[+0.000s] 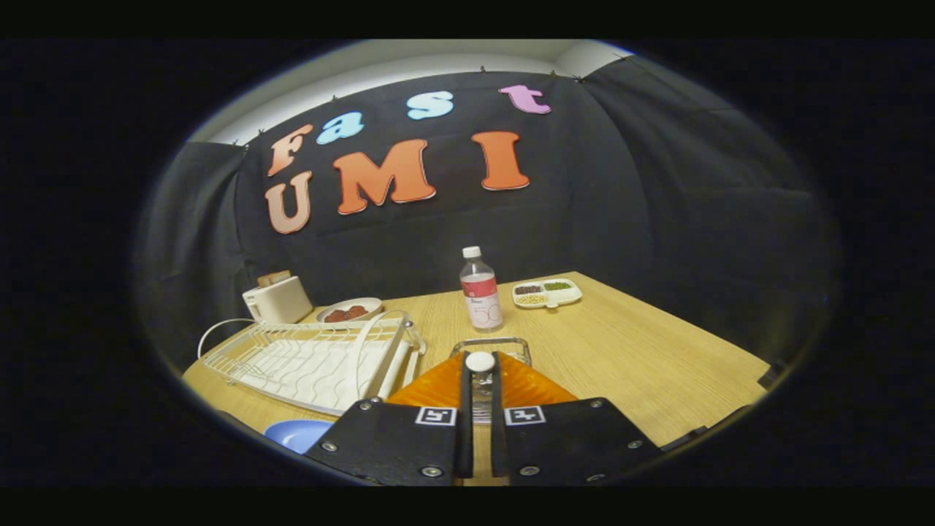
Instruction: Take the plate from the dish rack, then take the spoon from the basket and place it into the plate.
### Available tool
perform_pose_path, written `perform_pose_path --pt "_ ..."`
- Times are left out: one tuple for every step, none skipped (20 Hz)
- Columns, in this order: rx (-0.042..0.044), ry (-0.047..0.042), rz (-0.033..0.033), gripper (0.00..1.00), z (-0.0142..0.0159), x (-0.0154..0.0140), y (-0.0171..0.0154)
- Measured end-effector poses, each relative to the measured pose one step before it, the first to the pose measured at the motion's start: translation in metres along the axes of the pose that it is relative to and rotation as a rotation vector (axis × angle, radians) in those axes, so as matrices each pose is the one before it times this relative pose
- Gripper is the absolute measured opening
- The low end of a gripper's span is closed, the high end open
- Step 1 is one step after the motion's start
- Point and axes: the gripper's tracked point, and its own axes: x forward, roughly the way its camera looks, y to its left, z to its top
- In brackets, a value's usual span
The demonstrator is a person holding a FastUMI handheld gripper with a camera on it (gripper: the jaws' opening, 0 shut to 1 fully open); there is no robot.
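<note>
**Spoon gripped over the basket**

The gripper [480, 409] pinches the white spoon [480, 361] between narrow fingers, above the wire basket [491, 342]. Light, stiff, slippery — gripping near the end risks swivelling. The blue plate [296, 434] waits just left, beside the rack [314, 361].

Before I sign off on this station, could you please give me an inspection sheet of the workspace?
Surface: wooden table, no spills seen.
Job's things: blue plate on the table beside the white dish rack; spoon, white-ended, over the wire basket.
Clutter: toaster, dish of red food, bottle, divided tray.
Grippers: gripper fingers closed on the spoon.
Cables: white cord beside the toaster.
Surroundings: black cloth wall.
</note>
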Motion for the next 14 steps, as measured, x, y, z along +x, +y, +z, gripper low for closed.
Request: perform_pose_path --pt "-0.01095 -0.00136 -0.00669 0.1 0.00341 -0.00193 -0.0008" --pt "-0.00776 -0.00629 -0.00824 0.1 0.00491 -0.00294 -0.00009" --pt "-0.00847 -0.00633 0.00347 0.1 0.00514 -0.00417 0.0016" --pt "-0.00252 -0.01015 0.00274 0.1 0.00627 -0.00398 0.00164" --pt "-0.00604 -0.00521 0.00617 0.1 0.00518 -0.00476 0.00142" --pt "-0.00285 -0.00658 0.00011 0.1 0.00485 -0.00587 0.00003" --pt "-0.00492 -0.00589 0.00656 0.09 0.00493 -0.00517 0.00136" --pt "-0.00103 -0.00992 0.00676 0.09 0.00538 -0.00633 0.00191" --pt "-0.00253 -0.00245 0.01226 0.1 0.0035 -0.00685 0.00292" --pt "0.00006 -0.00361 0.01065 0.1 0.00266 -0.00659 0.0029" --pt "-0.003 0.00102 0.01092 0.1 0.00179 -0.0052 0.00281" --pt "-0.00334 -0.00644 0.00882 0.09 0.00158 -0.00735 0.00259" --pt "-0.00295 -0.00854 0.0032 0.1 0.00317 -0.0045 0.00035" --pt "0.00007 -0.00505 0.00738 0.1 0.00154 -0.00503 0.00174"
